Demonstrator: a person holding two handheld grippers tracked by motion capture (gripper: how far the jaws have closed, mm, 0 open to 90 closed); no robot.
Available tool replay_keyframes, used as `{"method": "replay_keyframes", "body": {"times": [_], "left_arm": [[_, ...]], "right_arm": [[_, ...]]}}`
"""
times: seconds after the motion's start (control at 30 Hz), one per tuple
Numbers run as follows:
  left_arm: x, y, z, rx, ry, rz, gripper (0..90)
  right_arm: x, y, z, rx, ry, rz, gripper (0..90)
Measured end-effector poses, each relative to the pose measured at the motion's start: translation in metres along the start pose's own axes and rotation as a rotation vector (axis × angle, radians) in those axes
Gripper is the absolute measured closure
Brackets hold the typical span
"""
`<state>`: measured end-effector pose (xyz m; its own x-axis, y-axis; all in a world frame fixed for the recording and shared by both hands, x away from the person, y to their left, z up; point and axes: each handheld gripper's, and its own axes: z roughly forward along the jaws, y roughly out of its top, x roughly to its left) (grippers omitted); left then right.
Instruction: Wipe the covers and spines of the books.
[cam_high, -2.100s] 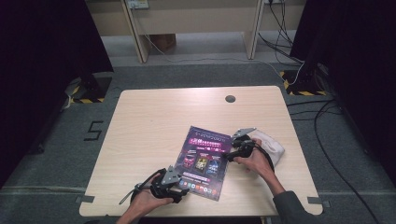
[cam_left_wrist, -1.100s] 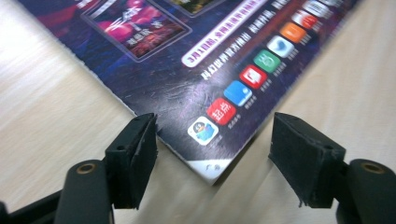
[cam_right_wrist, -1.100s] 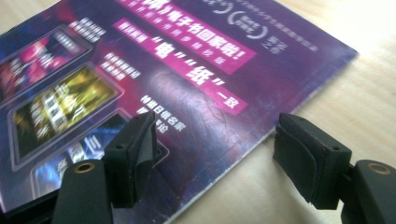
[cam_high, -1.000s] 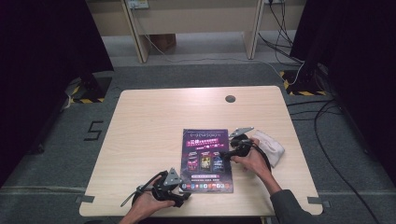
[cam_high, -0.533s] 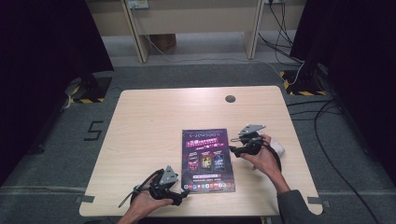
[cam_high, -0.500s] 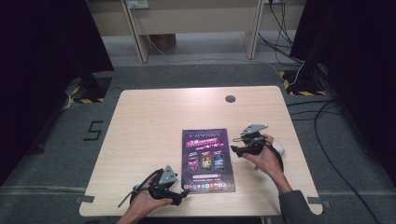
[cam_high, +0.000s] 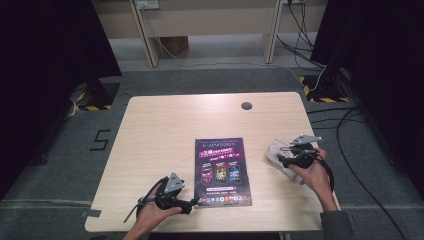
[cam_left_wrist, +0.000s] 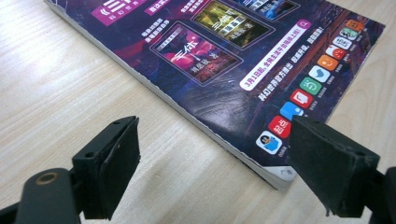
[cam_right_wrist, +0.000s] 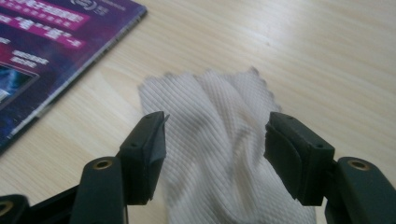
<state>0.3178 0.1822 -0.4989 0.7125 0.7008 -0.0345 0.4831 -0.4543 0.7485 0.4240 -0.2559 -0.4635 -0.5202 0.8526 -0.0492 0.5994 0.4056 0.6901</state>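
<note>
Magazine (cam_high: 222, 171) released by left gripper (cam_high: 192, 205), jaws just opened, empty. Right gripper (cam_right_wrist: 215, 135) poised open over white cloth (cam_right_wrist: 224, 149) near table's (cam_high: 165, 130) right edge; closing on it judged next.

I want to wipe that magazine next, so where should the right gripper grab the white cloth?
Best guess: pinch the raised fold along the middle of the white cloth, coming straight down from above. The right gripper has its jaws open astride that ridge; elsewhere the cloth lies flat on the table, offering little to catch.
</note>
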Motion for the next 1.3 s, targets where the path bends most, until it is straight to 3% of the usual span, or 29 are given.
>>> {"method": "replay_keyframes", "body": {"times": [0.3, 0.57, 0.73, 0.83, 0.93, 1.07, 1.13, 1.3], "left_arm": [[0.001, -0.001, 0.002, 0.011, 0.0, 0.004, 16.2], [0.001, -0.001, 0.003, 0.02, 0.008, 0.009, 16.2], [0.0, -0.001, 0.004, 0.023, 0.011, 0.014, 16.3], [-0.001, -0.001, 0.004, 0.023, 0.011, 0.018, 16.4], [0.0, -0.001, 0.004, 0.022, 0.01, 0.014, 16.7], [0.0, -0.001, 0.004, 0.024, 0.013, 0.015, 16.7], [0.0, 0.0, 0.004, 0.021, 0.016, 0.012, 16.7], [0.0, 0.001, 0.006, 0.015, 0.022, 0.006, 16.7]], "right_arm": [[-0.008, -0.012, 0.013, 0.044, 0.009, 0.032, 36.7], [-0.009, -0.015, 0.029, 0.1, 0.011, 0.026, 37.3], [-0.01, -0.018, 0.03, 0.085, 0.021, 0.048, 42.6], [-0.013, -0.018, 0.028, 0.077, 0.028, 0.057, 61.1], [-0.013, -0.018, 0.027, 0.074, 0.038, 0.039, 71.4], [-0.012, -0.016, 0.025, 0.064, 0.043, 0.032, 74.3], [-0.011, -0.013, 0.02, 0.033, 0.055, 0.044, 74.3], [-0.003, 0.001, 0.006, -0.044, 0.053, 0.013, 74.3]]}}
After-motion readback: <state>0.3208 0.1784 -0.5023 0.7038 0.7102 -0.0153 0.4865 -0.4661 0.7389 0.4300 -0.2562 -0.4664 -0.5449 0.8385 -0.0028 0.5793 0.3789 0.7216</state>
